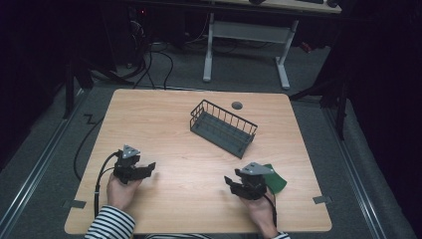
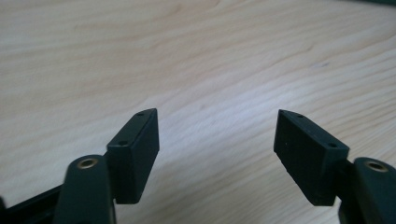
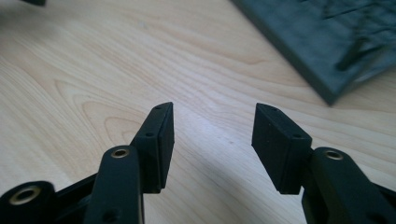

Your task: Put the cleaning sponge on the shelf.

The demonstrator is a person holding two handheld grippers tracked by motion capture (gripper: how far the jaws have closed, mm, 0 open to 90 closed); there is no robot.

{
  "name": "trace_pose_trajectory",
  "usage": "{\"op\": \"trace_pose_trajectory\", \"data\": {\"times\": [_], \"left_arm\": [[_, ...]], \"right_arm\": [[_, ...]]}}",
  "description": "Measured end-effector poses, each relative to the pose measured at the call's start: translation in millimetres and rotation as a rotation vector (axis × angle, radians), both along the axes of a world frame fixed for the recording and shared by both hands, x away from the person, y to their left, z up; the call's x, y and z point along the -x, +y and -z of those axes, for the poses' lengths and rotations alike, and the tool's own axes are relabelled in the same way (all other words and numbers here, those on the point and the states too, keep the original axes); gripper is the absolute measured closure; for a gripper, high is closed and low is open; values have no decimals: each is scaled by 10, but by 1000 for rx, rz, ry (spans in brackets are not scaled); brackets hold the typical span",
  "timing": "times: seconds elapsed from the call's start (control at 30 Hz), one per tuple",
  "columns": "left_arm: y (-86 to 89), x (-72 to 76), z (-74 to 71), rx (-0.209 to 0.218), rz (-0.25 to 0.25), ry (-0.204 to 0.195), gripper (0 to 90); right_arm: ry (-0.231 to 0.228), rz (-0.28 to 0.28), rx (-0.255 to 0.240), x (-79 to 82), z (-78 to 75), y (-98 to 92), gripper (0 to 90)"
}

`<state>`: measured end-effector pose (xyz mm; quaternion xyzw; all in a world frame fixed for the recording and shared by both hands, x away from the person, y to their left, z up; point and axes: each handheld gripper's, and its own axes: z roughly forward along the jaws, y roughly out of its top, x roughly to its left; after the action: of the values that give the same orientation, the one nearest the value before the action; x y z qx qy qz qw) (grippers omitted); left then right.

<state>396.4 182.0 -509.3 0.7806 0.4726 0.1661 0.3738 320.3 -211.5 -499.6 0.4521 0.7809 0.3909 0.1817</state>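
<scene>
While the wire basket [image 1: 223, 128] sits empty on the table [image 1: 164, 119], angled, past both hands and toward the far right, the right gripper [image 1: 238, 185] is nearest it on the near side, jaws apart with nothing between them. A green flat piece [image 1: 276, 181] lies just beside that gripper. Left gripper [image 1: 144, 169] is well left of the basket, jaws wide, over bare wood.
</scene>
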Motion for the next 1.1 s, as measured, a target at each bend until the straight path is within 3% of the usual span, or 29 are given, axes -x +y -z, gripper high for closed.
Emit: {"op": "trace_pose_trajectory", "data": {"times": [0.2, 0.37, 0.57, 0.77, 0.87, 1.1], "left_arm": [[-232, -172, -216, 48, 78, -11, 340], [-409, -355, -379, 35, 114, -36, 352], [-579, -606, -570, 32, 134, -59, 359], [-763, -868, -778, 22, 131, -88, 378], [-866, -1005, -877, 28, 129, -82, 382], [-1123, -1244, -998, -5, 134, -75, 394]], "right_arm": [[-16, 81, -99, 40, -200, -437, 534], [-19, 131, -99, -59, -319, -666, 555], [-19, 197, -100, -305, -437, -905, 580], [11, 213, -75, -579, -559, -978, 610], [13, 218, -66, -723, -635, -970, 618], [4, 237, -63, -914, -743, -957, 627]]}}
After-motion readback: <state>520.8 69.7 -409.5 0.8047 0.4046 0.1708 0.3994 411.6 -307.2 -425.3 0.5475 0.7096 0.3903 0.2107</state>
